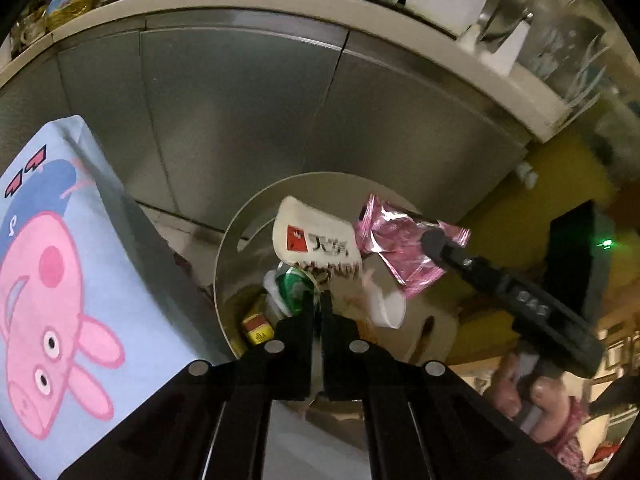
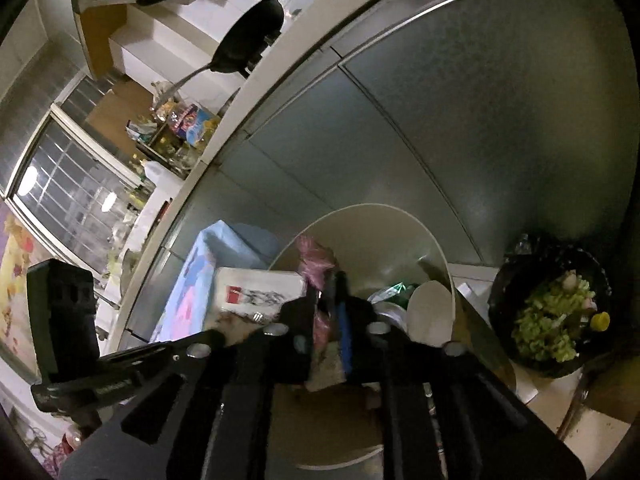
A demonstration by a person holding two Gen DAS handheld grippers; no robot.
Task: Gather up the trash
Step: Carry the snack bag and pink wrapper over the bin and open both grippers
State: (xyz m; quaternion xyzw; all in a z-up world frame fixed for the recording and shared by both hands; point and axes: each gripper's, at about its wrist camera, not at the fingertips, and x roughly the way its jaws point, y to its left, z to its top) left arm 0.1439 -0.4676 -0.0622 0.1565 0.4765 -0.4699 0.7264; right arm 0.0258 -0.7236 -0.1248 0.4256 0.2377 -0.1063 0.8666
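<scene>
A round pale bin (image 1: 230,248) stands on the floor against the metal cabinet fronts (image 1: 240,120). Inside it lie a green-printed wrapper (image 1: 294,288), a small yellow and red box (image 1: 258,326) and a white cup (image 1: 386,306) (the cup also shows in the right wrist view, leaning on the bin's inner wall).

The left gripper (image 1: 318,300) hangs over the bin's opening with its jaws closed together; a white packet with a red square and black lettering (image 1: 316,246) sits just beyond its tips, and I cannot tell whether it is pinched.

The right gripper (image 2: 328,284) reaches over the bin too, jaws slightly apart, with a crumpled pink foil wrapper (image 2: 314,260) between them and above the bin's mouth.

Beside the bin stands a light-blue box with a pink cartoon pig (image 1: 60,280). On the other side, a black-lined bin (image 2: 504,280) holds green vegetable scraps (image 2: 554,326).
</scene>
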